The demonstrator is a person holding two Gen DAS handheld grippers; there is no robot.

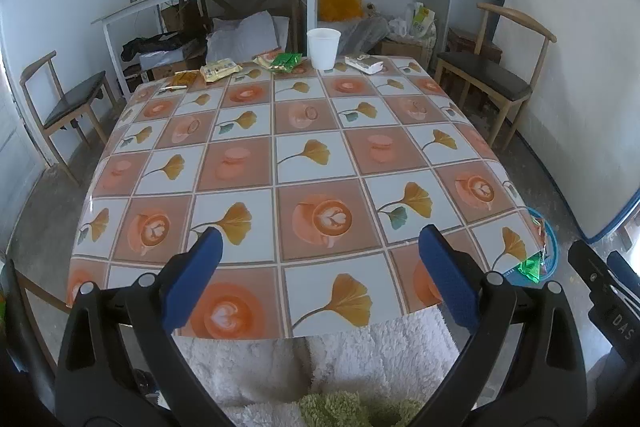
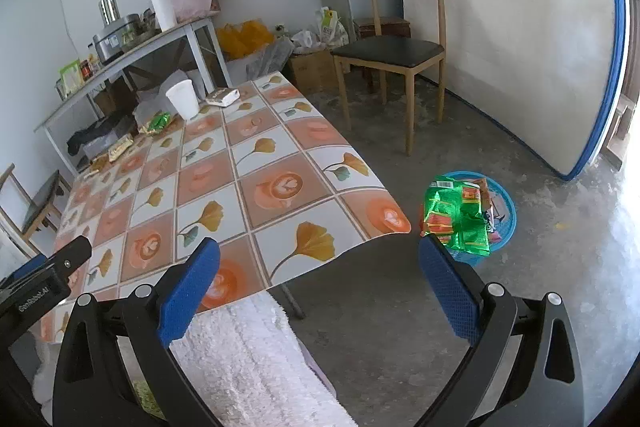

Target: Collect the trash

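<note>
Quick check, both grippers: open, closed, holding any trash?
Left gripper: open, fingers spread wide, holding nothing.
Right gripper: open, fingers spread wide, holding nothing.

Wrappers [image 1: 248, 66] line the table's [image 1: 304, 171] far edge; basket [image 2: 505, 223] on floor right.

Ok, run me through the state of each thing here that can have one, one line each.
left gripper: open, empty
right gripper: open, empty
white cup: upright on the table's far edge
blue basket: on the floor, holding wrappers
green wrapper: lying flat beside the cup
white packet: lying flat on the table
</note>
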